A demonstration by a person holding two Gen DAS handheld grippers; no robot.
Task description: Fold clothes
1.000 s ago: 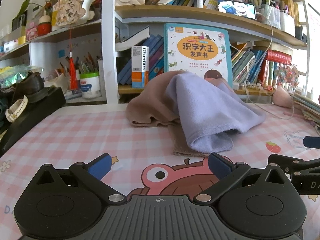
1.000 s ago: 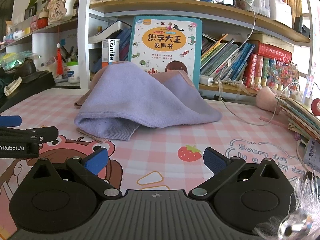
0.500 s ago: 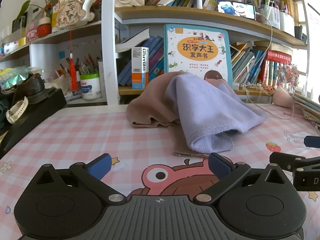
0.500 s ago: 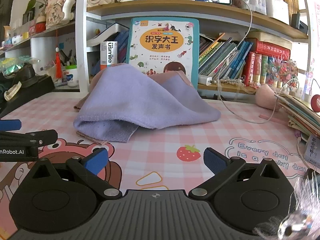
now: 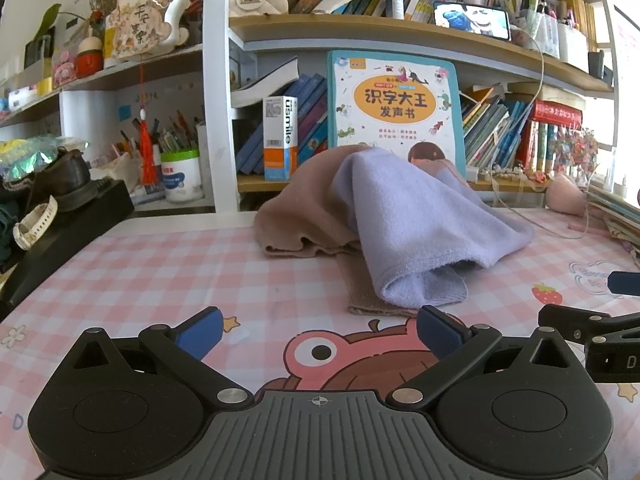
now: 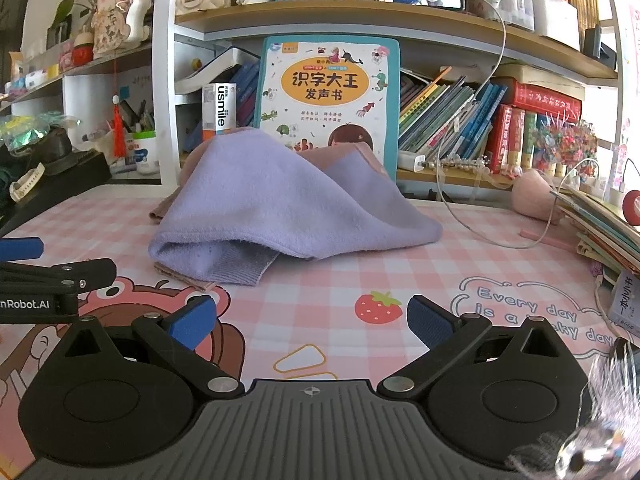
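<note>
Both tools, left (image 5: 318, 330) and right (image 6: 312, 318), gape empty, low over the counter (image 5: 160, 268). Purple cloth (image 5: 420, 224) lies heaped over brown cloth (image 5: 304, 208), mid-counter, far of both tools. Risk: one pinch takes both layers; cable (image 6: 472, 216) right of the heap may snag.

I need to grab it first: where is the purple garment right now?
The purple garment lies mid-table in both views, draped over the brown garment, just in front of the big teal picture book.
</note>
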